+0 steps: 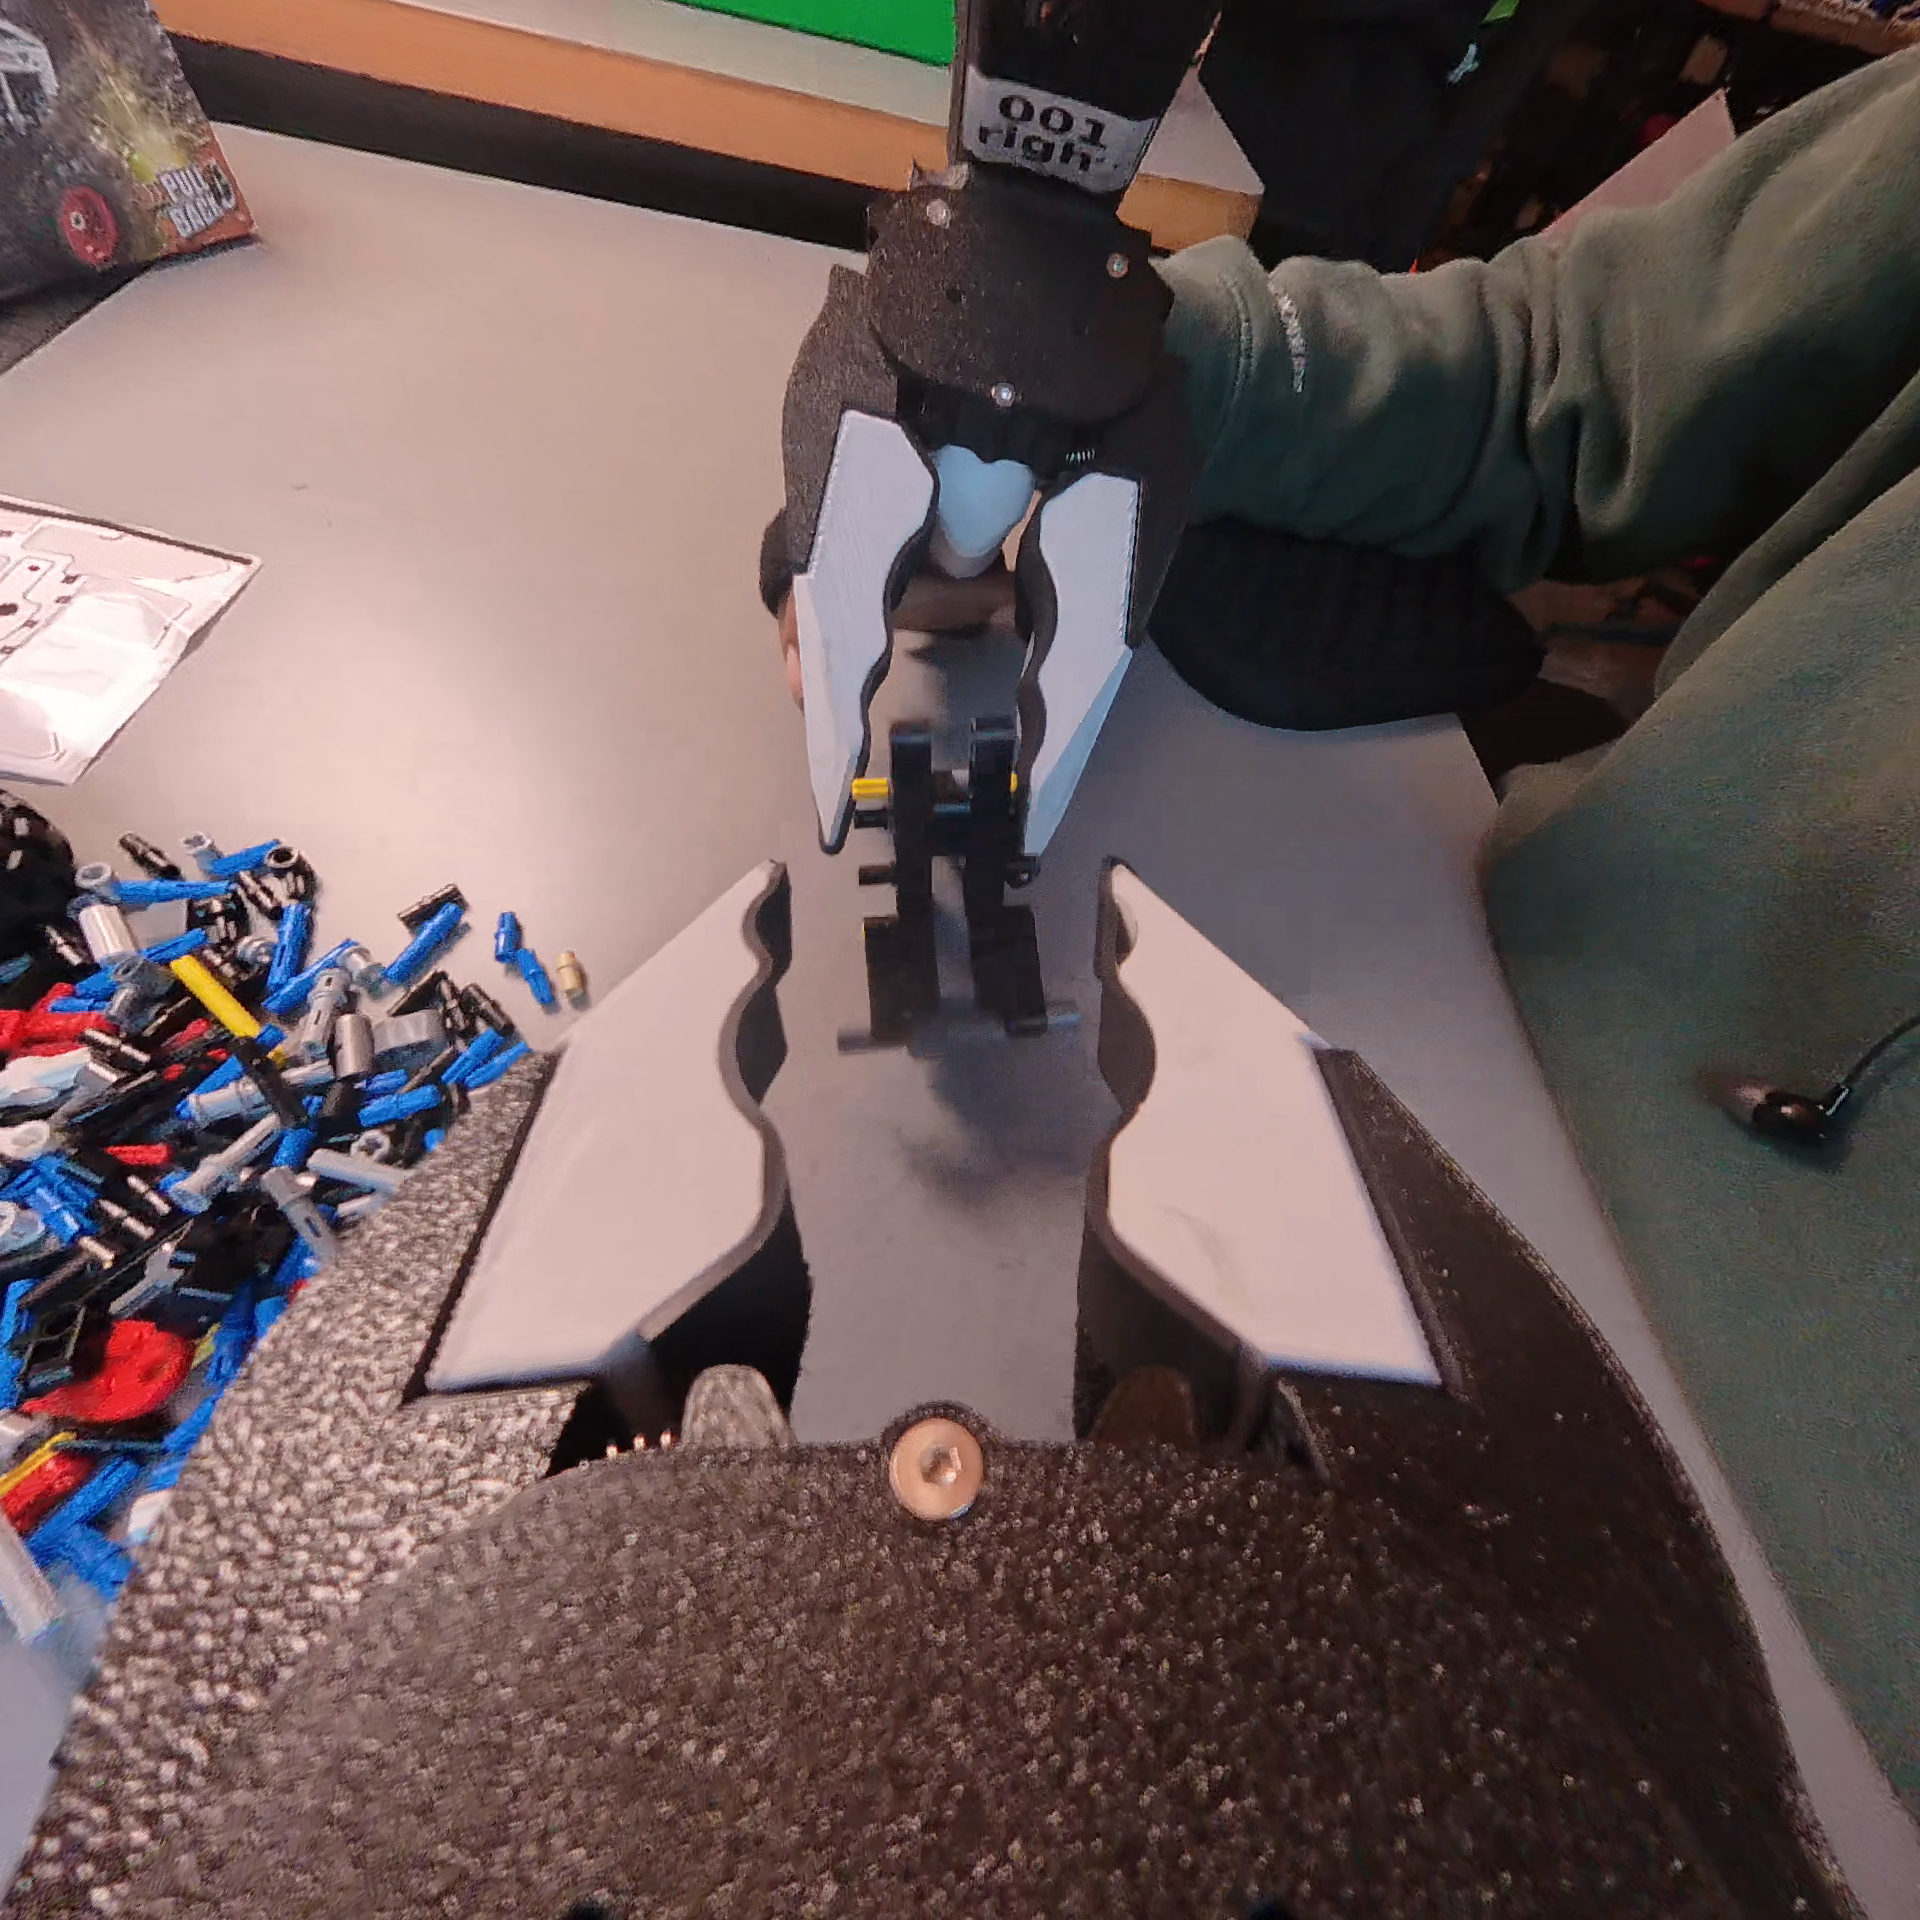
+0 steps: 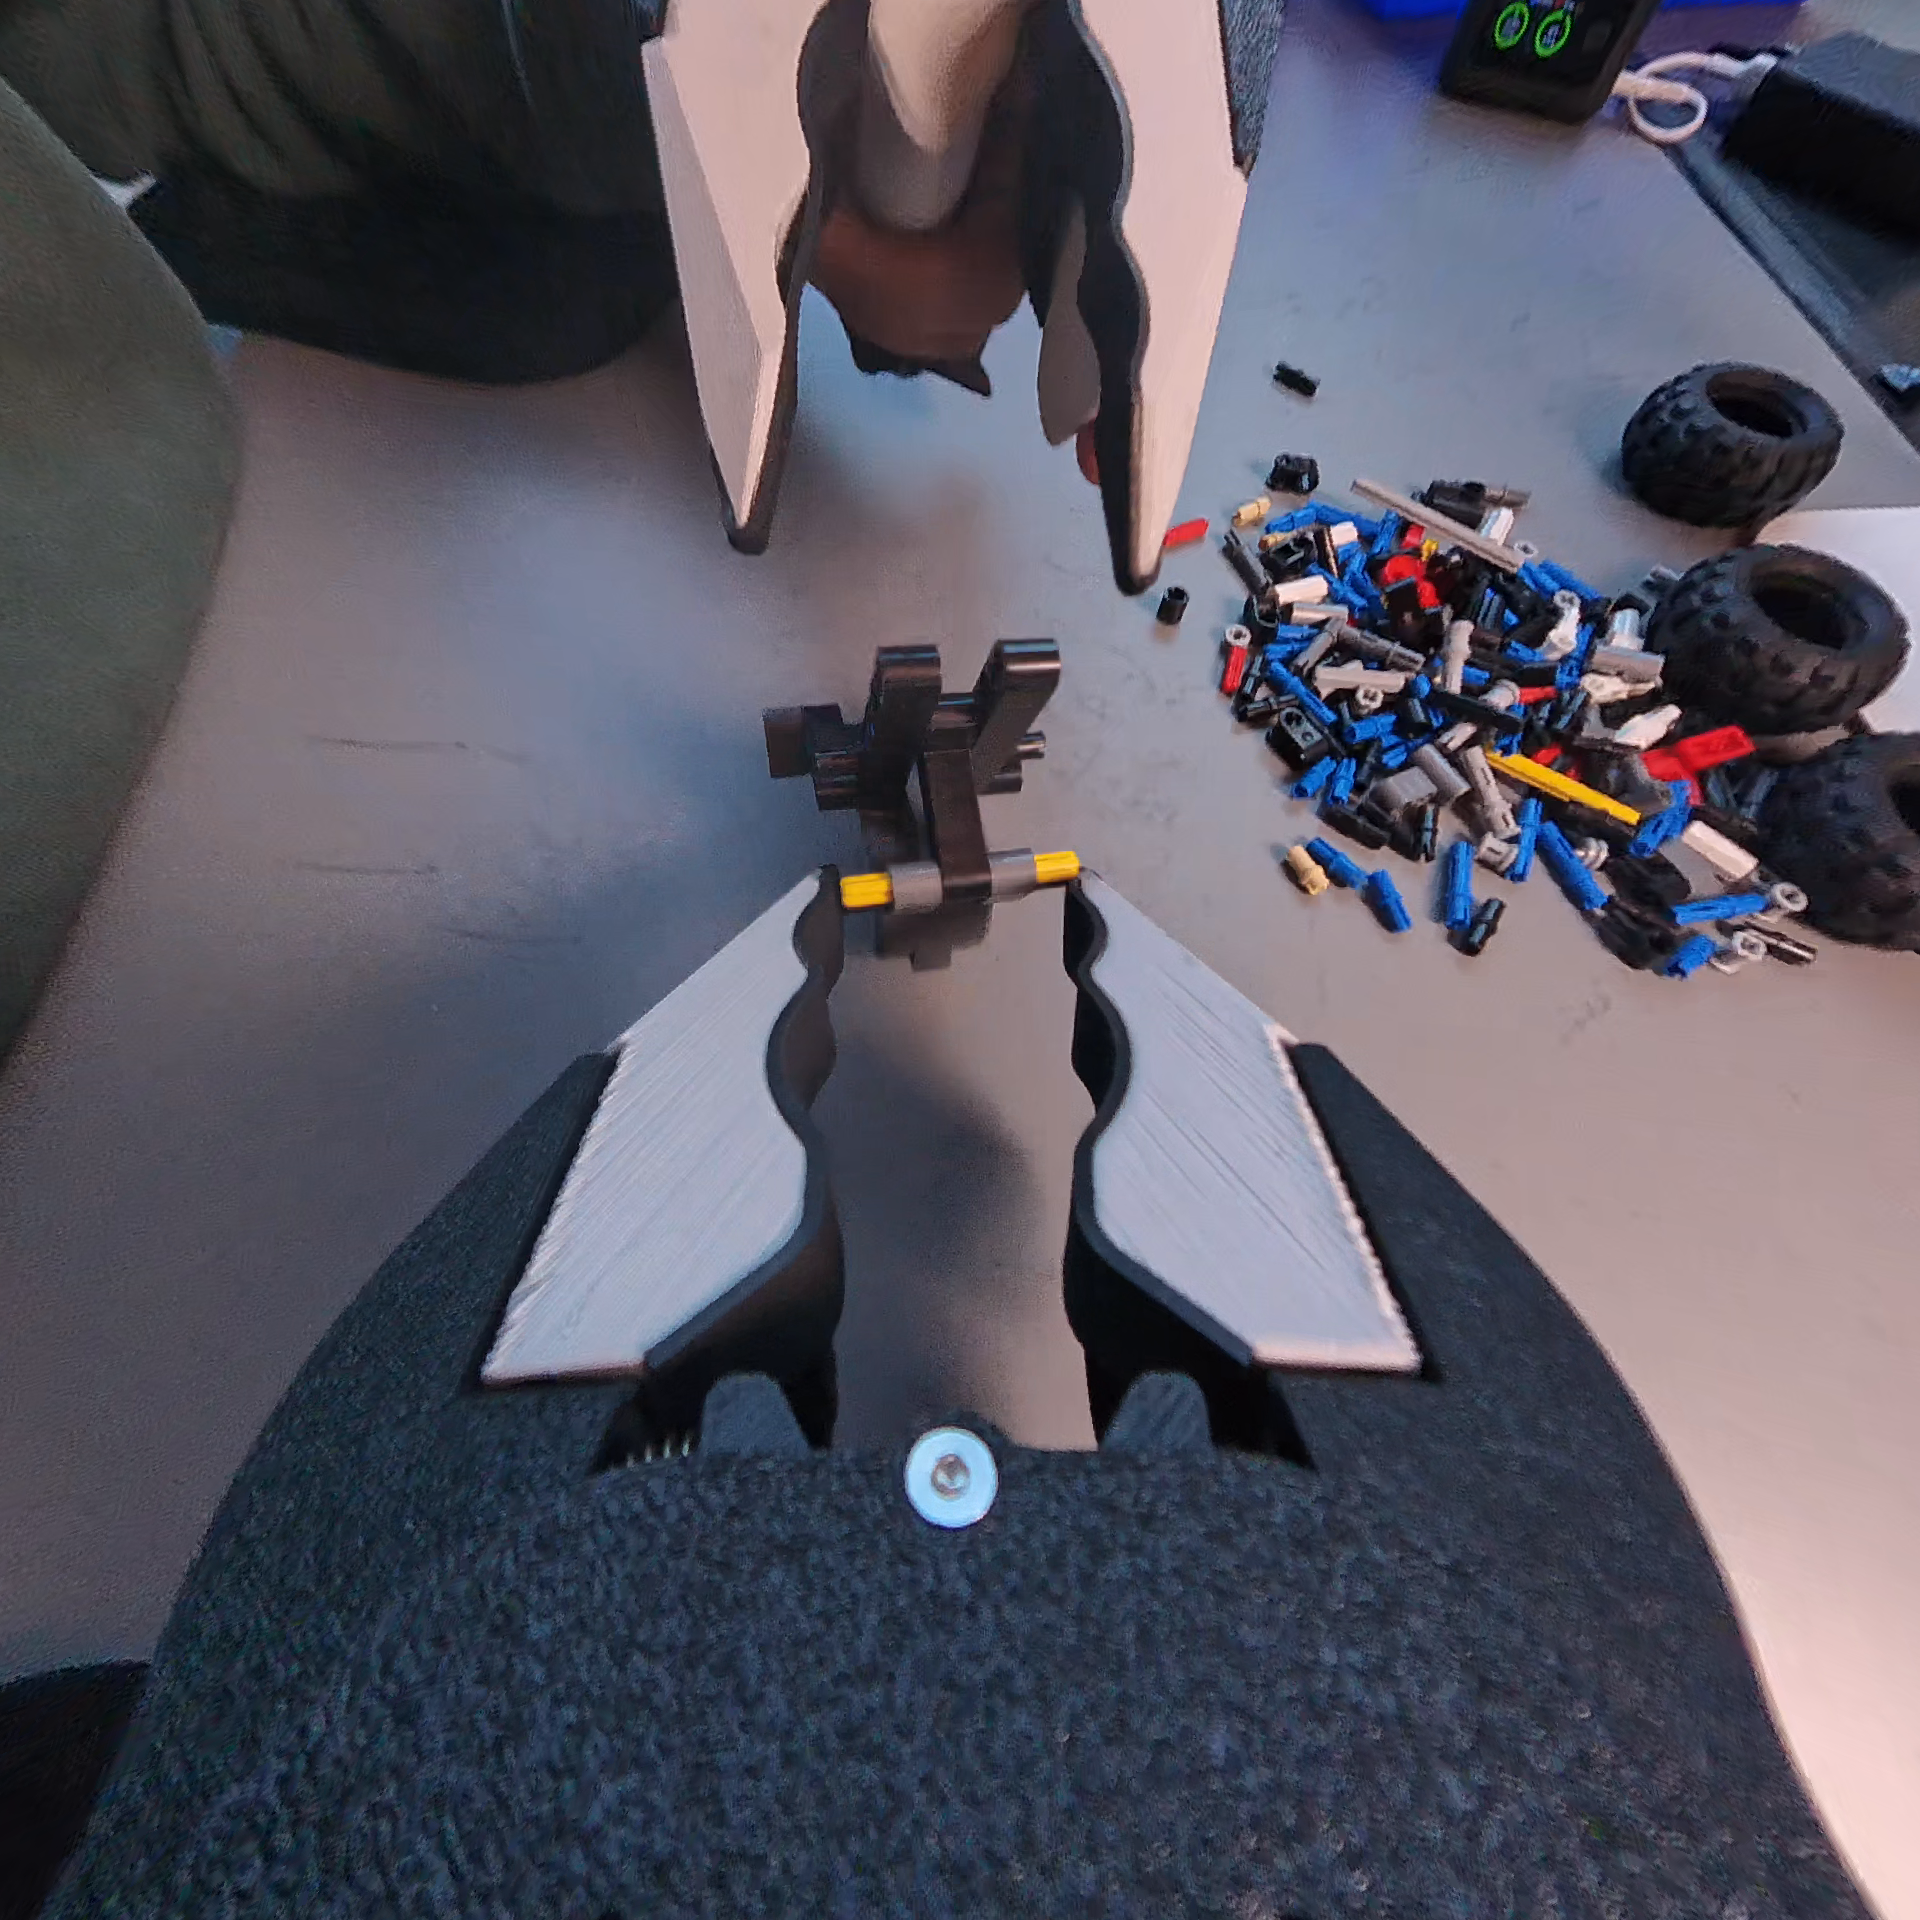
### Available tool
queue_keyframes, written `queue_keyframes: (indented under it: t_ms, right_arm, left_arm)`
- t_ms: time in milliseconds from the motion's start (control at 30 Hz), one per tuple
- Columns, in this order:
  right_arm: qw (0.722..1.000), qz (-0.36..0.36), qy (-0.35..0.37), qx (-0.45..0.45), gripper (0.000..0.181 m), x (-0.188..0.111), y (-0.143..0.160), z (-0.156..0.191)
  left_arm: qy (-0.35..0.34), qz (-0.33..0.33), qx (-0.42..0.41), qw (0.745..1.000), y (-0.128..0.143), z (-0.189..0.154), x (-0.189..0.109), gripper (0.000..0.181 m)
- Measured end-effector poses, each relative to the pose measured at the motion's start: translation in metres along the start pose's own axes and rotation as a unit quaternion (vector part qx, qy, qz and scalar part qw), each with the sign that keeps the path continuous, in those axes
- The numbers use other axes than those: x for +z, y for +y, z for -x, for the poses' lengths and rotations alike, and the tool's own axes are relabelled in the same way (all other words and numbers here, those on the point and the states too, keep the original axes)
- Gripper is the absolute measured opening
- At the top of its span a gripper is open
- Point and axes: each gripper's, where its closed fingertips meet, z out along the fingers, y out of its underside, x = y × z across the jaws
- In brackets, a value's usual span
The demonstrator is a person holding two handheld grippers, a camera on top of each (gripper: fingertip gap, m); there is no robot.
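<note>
A small black brick assembly [image 2: 930, 790] with a yellow axle [image 2: 961, 878] through its near end stands on the grey table [image 2: 436, 748], midway between your two grippers. Your right gripper [image 2: 951, 883] has its fingertips set against the two ends of that axle, jaws only as wide as the axle is long; whether they truly clamp it or merely touch it cannot be told. Your left gripper [image 1: 940, 883] faces it from the other side with jaws spread wide, holding nothing, its tips just short of the assembly's foot. To one side lies a heap of loose pieces [image 2: 1475, 717] in blue, black, grey and red, with knobbly black tyres [image 2: 1766, 623] beyond. The contact on the axle looks slight: a tilt or squeeze could slide the axle out or topple the assembly.
</note>
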Motion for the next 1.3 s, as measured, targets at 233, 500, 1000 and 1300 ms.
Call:
queue_keyframes:
  t_ms: [233,500,1000,1300]
  right_arm:
    - [0.999,0.045,0.011,-0.025,0.036,0.005,0.015,0.000]
    - [0.995,0.055,0.080,-0.030,0.039,-0.017,0.016,-0.025]
    - [0.993,0.090,0.041,0.058,0.043,0.004,0.008,0.026]
    - [0.994,0.080,0.063,0.029,0.009,0.002,0.011,0.022]
  left_arm:
    - [-0.001,0.099,0.038,0.994,0.039,-0.009,0.026,0.068]
    - [-0.004,0.148,0.033,0.988,0.055,-0.009,0.027,0.064]
    - [0.054,0.149,-0.039,0.987,0.057,-0.017,0.015,0.026]
    - [0.026,0.123,-0.060,0.990,0.050,-0.013,0.022,0.008]
